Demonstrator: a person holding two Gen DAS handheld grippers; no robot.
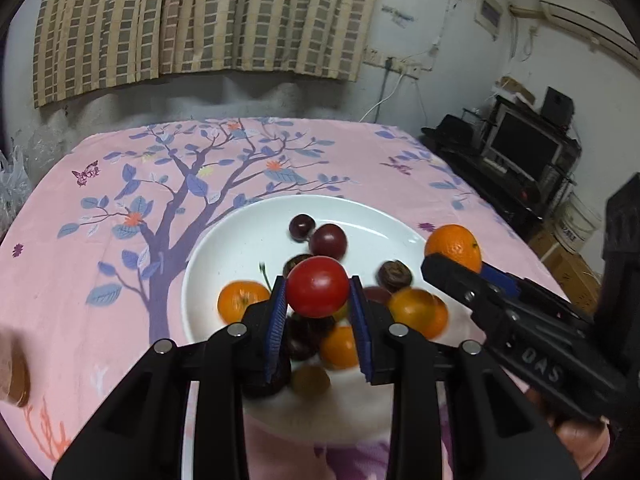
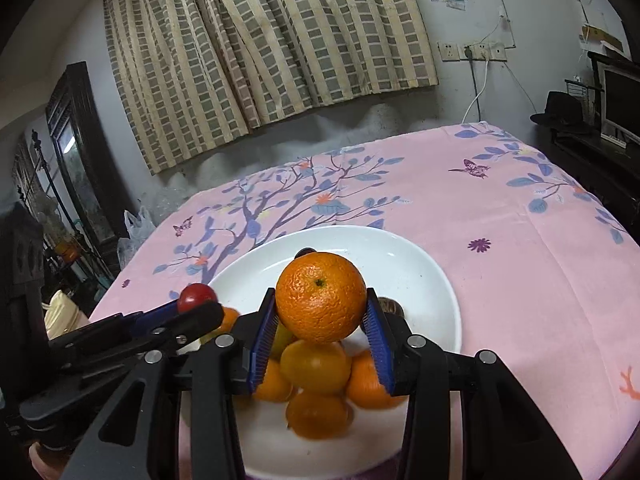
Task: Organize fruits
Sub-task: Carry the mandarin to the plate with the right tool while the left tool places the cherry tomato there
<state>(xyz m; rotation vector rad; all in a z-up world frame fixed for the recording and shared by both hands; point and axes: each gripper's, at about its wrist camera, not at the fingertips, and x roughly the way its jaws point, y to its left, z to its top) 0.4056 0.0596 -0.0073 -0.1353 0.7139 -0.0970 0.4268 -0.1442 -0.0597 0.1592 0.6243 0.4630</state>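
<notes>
My left gripper (image 1: 318, 300) is shut on a small red tomato (image 1: 318, 286), lifted above the white plate (image 1: 240, 236). On the plate lie several small oranges (image 1: 242, 300), dark cherries (image 1: 328, 240) and a brown wrinkled fruit (image 1: 395, 276). My right gripper (image 2: 320, 316) is shut on a large orange (image 2: 320, 298), also raised over the plate (image 2: 420, 272). In the right wrist view the left gripper (image 2: 196, 308) shows at the left with the red tomato (image 2: 196, 296) in it. Below the held orange sits a pile of small oranges (image 2: 316, 366).
The plate rests on a pink cloth (image 1: 120, 208) printed with a purple tree, which covers the table. A striped curtain (image 1: 200, 20) hangs on the wall behind. A dark shelf with a monitor (image 1: 524, 152) stands to the right. Plastic bags (image 2: 136, 224) lie off the table's left edge.
</notes>
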